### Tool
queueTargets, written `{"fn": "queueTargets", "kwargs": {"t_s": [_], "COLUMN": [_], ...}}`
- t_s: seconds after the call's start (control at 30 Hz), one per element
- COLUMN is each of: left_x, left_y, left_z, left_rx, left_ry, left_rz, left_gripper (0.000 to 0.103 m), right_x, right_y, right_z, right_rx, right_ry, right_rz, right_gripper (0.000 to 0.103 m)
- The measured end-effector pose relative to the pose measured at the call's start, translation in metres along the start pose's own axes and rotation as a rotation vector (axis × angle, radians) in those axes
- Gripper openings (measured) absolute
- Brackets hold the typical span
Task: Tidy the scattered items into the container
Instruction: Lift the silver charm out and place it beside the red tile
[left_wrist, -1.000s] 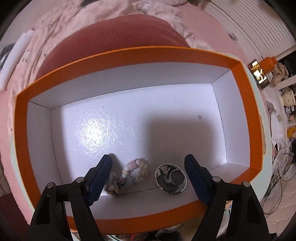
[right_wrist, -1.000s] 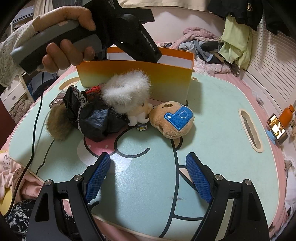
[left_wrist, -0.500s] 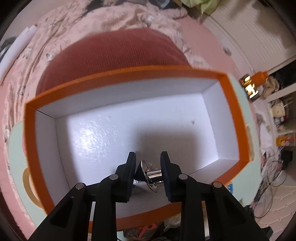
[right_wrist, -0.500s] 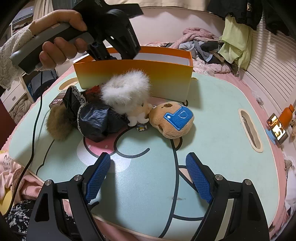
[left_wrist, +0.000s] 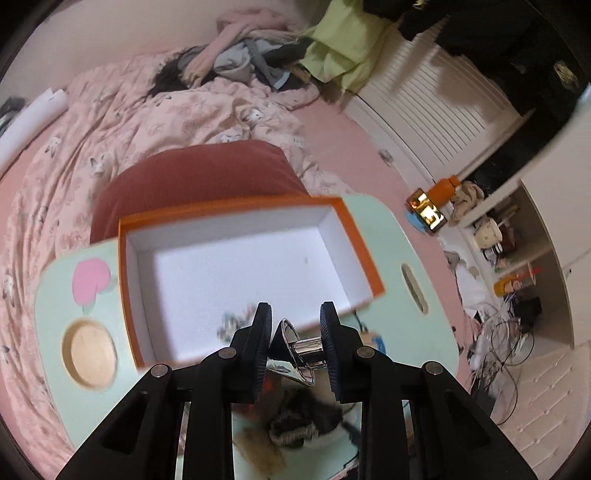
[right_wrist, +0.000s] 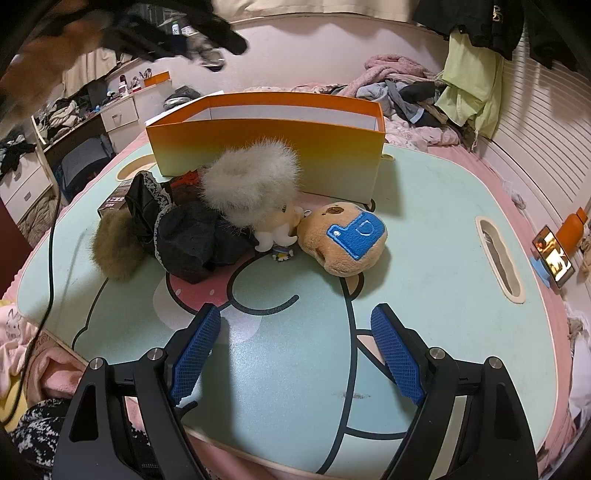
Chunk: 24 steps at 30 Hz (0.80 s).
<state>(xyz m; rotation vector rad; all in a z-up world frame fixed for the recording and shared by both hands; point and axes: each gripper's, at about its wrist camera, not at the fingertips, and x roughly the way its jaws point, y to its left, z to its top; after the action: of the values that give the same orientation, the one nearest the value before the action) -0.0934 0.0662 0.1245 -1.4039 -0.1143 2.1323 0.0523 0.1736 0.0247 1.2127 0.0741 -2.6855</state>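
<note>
Left gripper (left_wrist: 295, 338) clamped on a shiny chrome funnel-shaped piece (left_wrist: 295, 345), held above the near wall of the orange box (left_wrist: 364, 254); can't tell what the piece actually is. Left wrist view is motion-blurred: small beaded thing (left_wrist: 234, 321) on the box floor near the front is a smear, and the furry pile below the gripper is unreadable.

Right gripper (right_wrist: 295, 349) jaws wide apart, nothing between them, over bare desk (right_wrist: 436, 221).

Only the right view shows the scattered pile clearly: white fur puff (right_wrist: 251, 181), brown fur puff (right_wrist: 112, 245), black lace fabric (right_wrist: 192, 236), tan plush with blue patch (right_wrist: 343, 240), small white figure (right_wrist: 275, 236), all just in front of the box's outer wall. Dark carton (right_wrist: 114, 199) mostly hidden behind the fabric. Box interior hidden from this view. Left hand (right_wrist: 44, 55) top-left is a blur, cut off by the frame.

Only the left view shows the box floor, mostly bare white.
</note>
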Motion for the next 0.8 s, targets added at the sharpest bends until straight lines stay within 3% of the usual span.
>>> {"fn": "queueTargets", "kwargs": {"t_s": [0.2,0.4,0.57,0.8], "left_x": [0.01,0.017,0.007,-0.016], "left_y": [0.014,0.016,0.017,0.008], "left_z": [-0.059,-0.089,-0.101,-0.141], "left_rx": [-0.029,-0.006,0.025,0.026], "left_ry": [-0.025,-0.074,-0.176,-0.334], "left_rz": [-0.003,0.085,0.129,0.182], "left_gripper": [0.026,0.026,0.064,0.08], "right_x": [0.0,0.0,0.0,0.0], "right_y": [0.0,-0.001,-0.001,-0.001], "right_z": [0.0,0.0,0.0,0.0], "right_rx": [0.0,0.0,0.0,0.0], "right_ry": [0.0,0.0,0.0,0.0], "right_rz": [0.0,0.001,0.001,0.001], "right_gripper": [0.084,0.084,0.083,0.084]}}
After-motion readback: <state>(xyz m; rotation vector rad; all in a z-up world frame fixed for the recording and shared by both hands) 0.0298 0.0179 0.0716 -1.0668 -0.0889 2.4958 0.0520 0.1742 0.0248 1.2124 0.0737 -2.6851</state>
